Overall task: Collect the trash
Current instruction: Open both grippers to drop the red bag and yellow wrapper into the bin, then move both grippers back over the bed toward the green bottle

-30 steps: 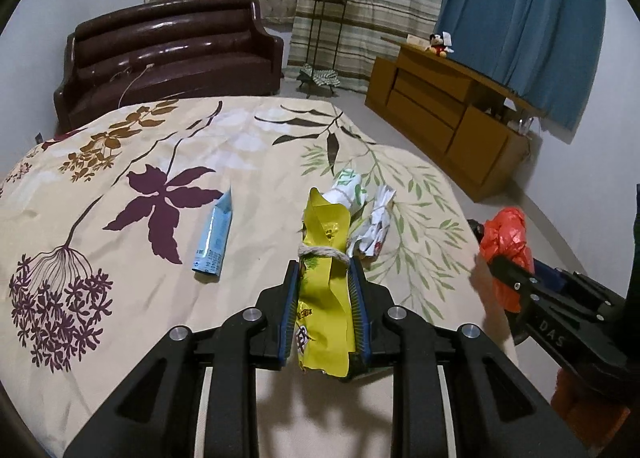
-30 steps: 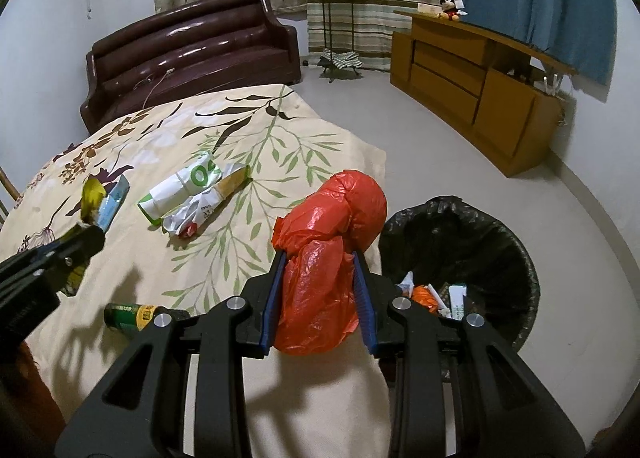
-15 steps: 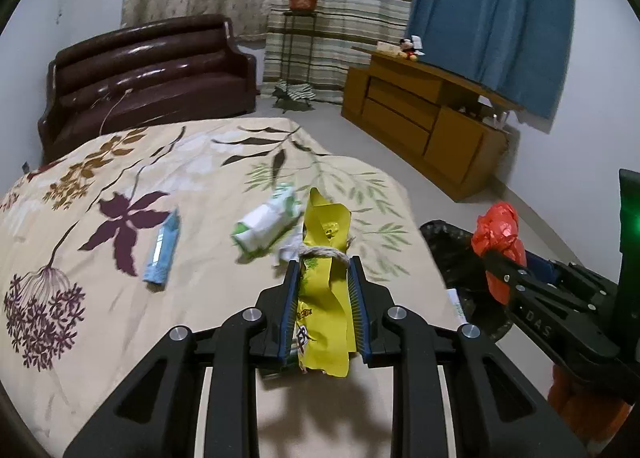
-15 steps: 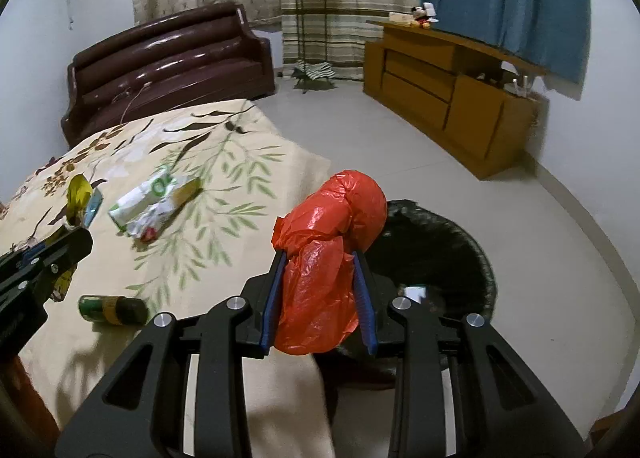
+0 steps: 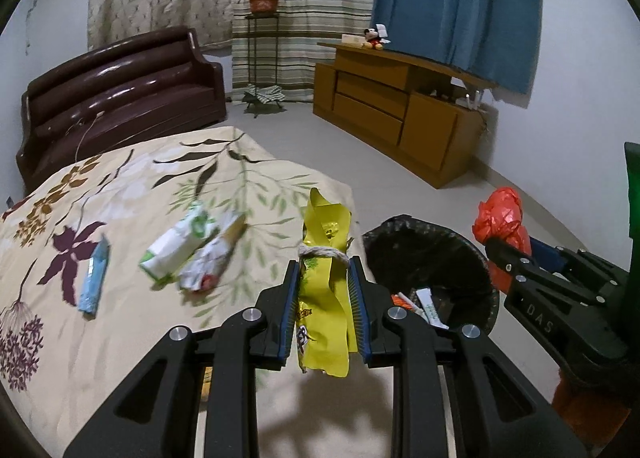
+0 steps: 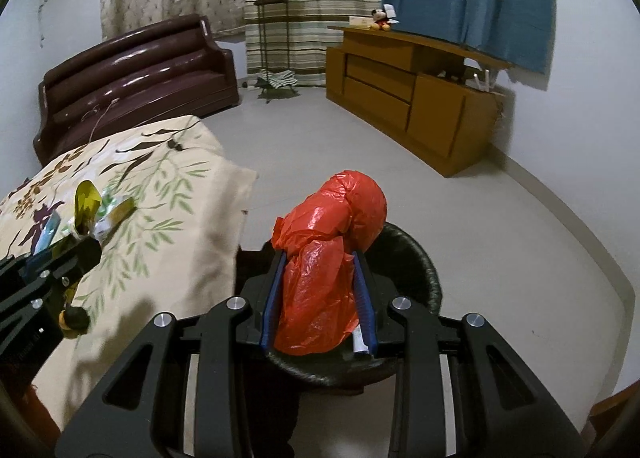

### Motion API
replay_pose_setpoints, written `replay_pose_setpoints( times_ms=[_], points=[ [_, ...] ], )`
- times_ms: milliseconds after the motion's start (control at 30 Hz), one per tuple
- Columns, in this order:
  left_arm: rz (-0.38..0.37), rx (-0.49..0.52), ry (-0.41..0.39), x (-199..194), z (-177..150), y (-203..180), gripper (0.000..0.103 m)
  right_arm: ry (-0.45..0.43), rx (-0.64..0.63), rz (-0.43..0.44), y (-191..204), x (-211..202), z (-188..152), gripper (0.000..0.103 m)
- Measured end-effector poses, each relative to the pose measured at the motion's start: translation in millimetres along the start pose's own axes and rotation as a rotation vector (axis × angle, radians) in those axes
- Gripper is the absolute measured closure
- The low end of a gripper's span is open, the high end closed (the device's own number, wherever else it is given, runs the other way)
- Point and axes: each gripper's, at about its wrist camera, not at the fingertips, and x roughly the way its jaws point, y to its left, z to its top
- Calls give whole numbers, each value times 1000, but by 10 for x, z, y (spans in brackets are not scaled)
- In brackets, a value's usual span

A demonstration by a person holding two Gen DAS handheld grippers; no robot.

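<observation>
My left gripper [image 5: 323,272] is shut on a yellow wrapper [image 5: 325,286] tied with string, near the bed's right edge and just left of a black-lined bin [image 5: 434,258] that holds several scraps. My right gripper [image 6: 320,262] is shut on a crumpled red plastic bag [image 6: 328,258] and hangs over the bin [image 6: 416,270]. In the left wrist view the red bag [image 5: 502,218] shows at the right. On the floral bedspread [image 5: 132,186] lie a green-and-white packet [image 5: 180,246], a crumpled white wrapper [image 5: 216,258] and a blue tube [image 5: 94,280].
A small can [image 6: 74,318] lies near the bed's front edge beneath the left gripper. A brown sofa [image 5: 116,94] stands at the back left, a plant stand [image 5: 262,58] against the curtains, a wooden cabinet [image 5: 400,114] along the right wall. Grey floor lies between bed and cabinet.
Both grippers have swung to the right, away from the middle of the bed. The bin has come into the left wrist view, and the red bag now hangs over the bin.
</observation>
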Motion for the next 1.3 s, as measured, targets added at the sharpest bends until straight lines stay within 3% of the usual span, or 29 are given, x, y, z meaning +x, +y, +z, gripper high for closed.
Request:
replay_pose_setpoints(
  times_ms=[367,867,1000,1200,1300],
  points=[
    [-21,73,27,354,92,-428,78,17,46,-26,-301,234,7,72],
    [-11,125,74,758,155,-712,76,47,83,-36,-538,555,-5,70],
    [-5,119,79,790,165,-735,58,51,89,-42,-556,597,-21,59],
    [-2,113,75,770,166,-739,49,45,102,-47,-585,573,-37,58],
    [0,109,66,705,167,-718,45,43,106,-45,-572,545,-27,52]
  ],
)
